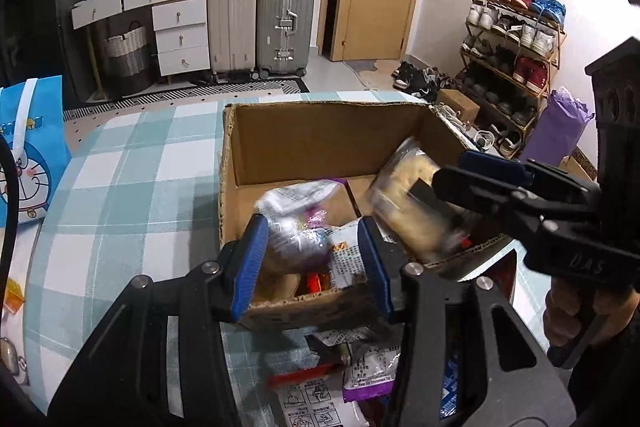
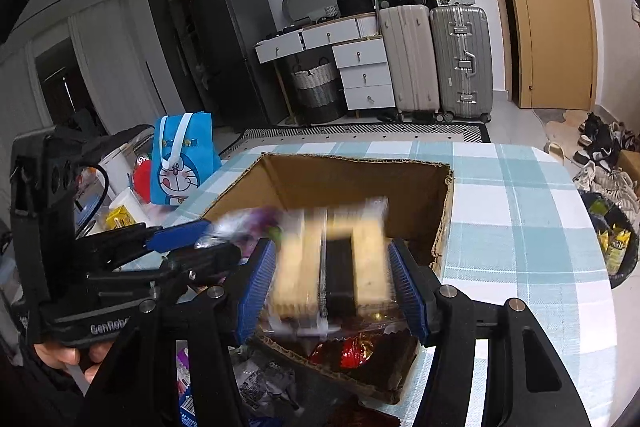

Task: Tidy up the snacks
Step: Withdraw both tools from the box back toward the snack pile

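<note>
Left gripper (image 1: 312,263) clamps a purple-wrapped snack (image 1: 298,239) and right gripper (image 2: 332,279) pinches a cake pack (image 2: 332,259), both poised over the cardboard box (image 1: 320,131) for dropping in.

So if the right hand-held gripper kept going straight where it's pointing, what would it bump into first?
Probably the cardboard box. The right hand-held gripper is shut on a clear pack of pale cakes and points down over the box's near edge, so the pack would likely meet the box floor or far wall first. Depth is hard to judge here.
</note>
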